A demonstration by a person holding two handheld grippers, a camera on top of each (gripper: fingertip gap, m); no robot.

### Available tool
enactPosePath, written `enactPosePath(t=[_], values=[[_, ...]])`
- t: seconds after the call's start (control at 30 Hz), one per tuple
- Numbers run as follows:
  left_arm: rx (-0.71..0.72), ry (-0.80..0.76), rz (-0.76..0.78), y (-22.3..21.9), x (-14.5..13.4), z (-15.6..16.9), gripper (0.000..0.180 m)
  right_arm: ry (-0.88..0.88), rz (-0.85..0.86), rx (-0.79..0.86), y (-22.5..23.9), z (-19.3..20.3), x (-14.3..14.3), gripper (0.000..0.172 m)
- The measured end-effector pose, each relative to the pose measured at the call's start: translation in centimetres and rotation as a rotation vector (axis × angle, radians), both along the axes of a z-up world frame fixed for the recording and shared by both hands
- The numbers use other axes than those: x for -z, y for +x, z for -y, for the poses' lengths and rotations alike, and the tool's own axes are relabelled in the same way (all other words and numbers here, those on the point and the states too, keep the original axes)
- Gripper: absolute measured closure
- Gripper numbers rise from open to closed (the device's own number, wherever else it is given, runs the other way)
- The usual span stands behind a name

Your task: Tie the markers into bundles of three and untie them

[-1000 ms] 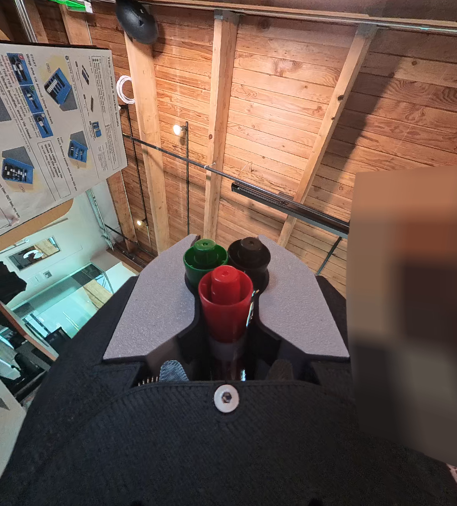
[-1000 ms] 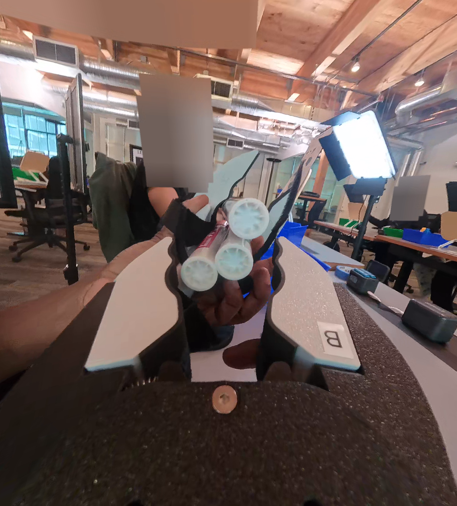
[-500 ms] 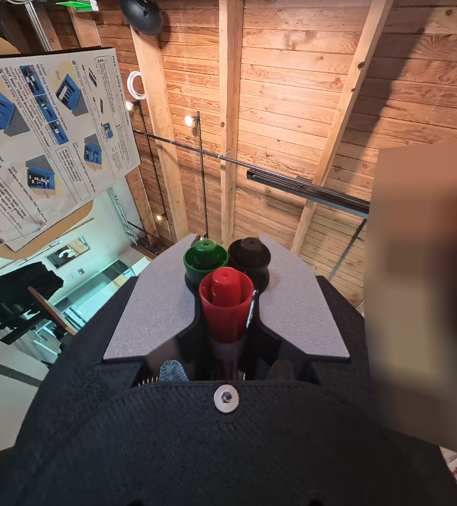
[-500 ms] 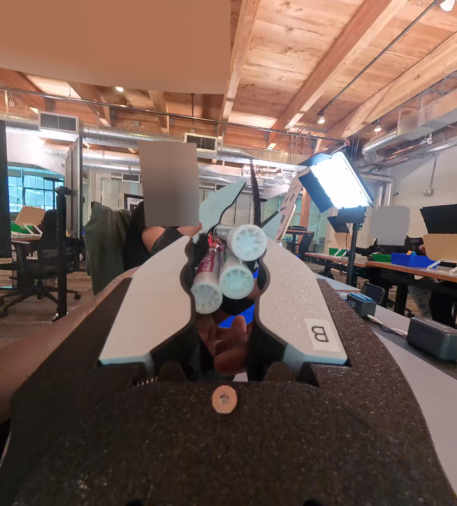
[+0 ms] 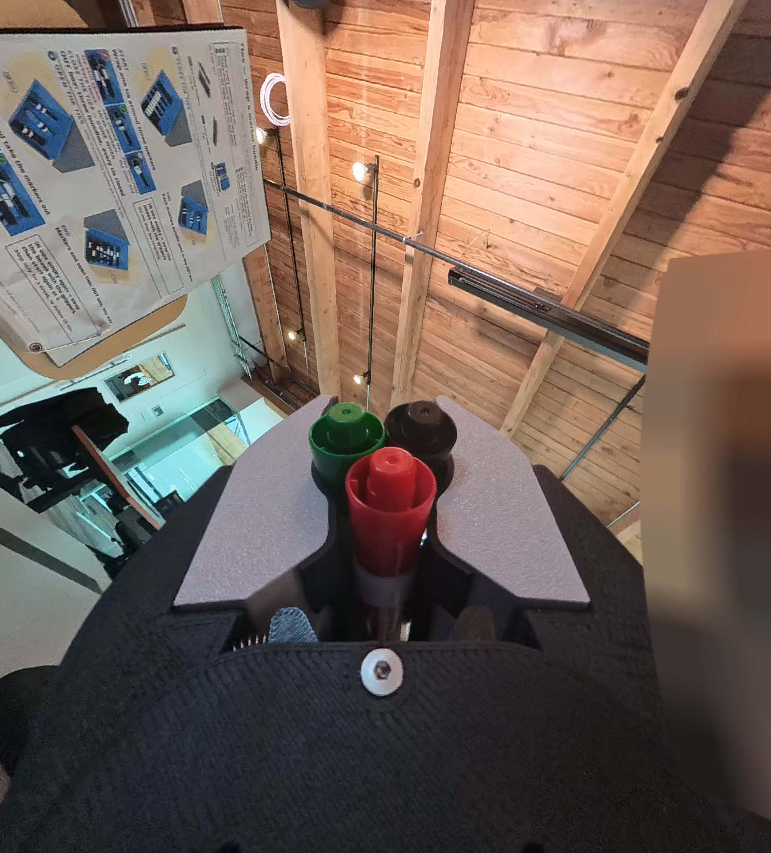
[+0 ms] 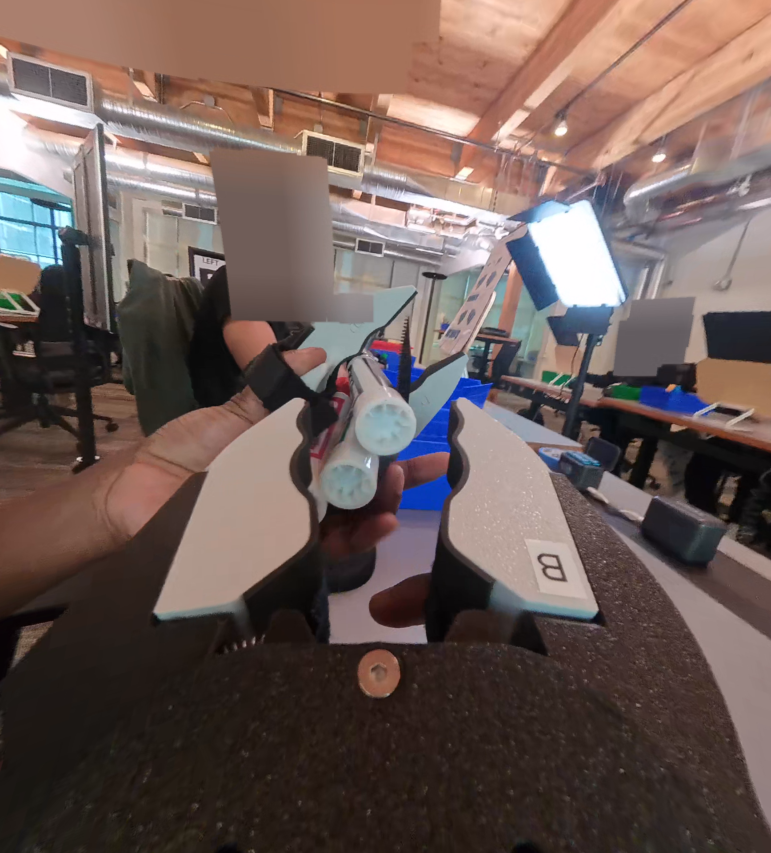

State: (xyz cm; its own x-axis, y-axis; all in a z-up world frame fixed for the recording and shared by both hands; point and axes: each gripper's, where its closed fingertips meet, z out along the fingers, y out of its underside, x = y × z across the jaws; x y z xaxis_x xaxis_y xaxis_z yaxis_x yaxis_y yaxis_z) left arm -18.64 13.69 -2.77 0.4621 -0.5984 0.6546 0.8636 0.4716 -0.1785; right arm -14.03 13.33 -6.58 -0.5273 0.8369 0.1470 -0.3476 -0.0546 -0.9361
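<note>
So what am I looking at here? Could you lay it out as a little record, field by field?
setting: workshop with a wooden ceiling and long tables
left gripper: closed on a bundle of three markers
marker caps: green, black, red
right gripper: fingers apart, facing the markers' white ends
tie: black toothed strap sticking up behind the bundle
nearby: blue bins, bright light panel

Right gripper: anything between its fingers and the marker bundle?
Right wrist view: bare gap beside right finger; marker bundle sits against left finger, held by left gripper.
</note>
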Motion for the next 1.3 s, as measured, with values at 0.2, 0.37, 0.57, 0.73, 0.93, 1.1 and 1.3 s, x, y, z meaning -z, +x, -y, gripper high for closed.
enactPosePath(t=[0.2, 0.37, 0.57, 0.73, 0.93, 1.1, 1.3], values=[[0.005, -0.024, 0.04, -0.6, 0.8, 0.0, 0.143, 0.129, 0.016, -0.076, 0.9, 1.1, 1.6, 0.08], [-0.007, 0.003, 0.069, -1.1, 0.9, 0.4, 0.143, 0.391, -0.178, 0.133, 1.2, 0.9, -0.2, 0.093], [-0.011, 0.106, 0.087, -1.3, 0.0, 1.3, 0.143, 0.495, -0.194, 0.216, 0.8, 1.4, -0.1, 0.111], [0.013, 0.143, 0.152, -1.8, 0.3, 1.4, 0.142, 0.582, -0.256, 0.281, 0.8, 2.0, -0.3, 0.121], [0.018, 0.167, 0.187, -2.2, 0.9, 1.6, 0.142, 0.626, -0.264, 0.301, 0.6, 2.2, 0.1, 0.125], [0.03, 0.172, 0.234, -2.7, 1.4, 1.4, 0.142, 0.692, -0.253, 0.279, 0.8, 2.7, 0.8, 0.142], [0.019, 0.158, 0.22, -2.7, 1.5, 1.5, 0.142, 0.673, -0.207, 0.258, 0.7, 2.4, 0.9, 0.134]])
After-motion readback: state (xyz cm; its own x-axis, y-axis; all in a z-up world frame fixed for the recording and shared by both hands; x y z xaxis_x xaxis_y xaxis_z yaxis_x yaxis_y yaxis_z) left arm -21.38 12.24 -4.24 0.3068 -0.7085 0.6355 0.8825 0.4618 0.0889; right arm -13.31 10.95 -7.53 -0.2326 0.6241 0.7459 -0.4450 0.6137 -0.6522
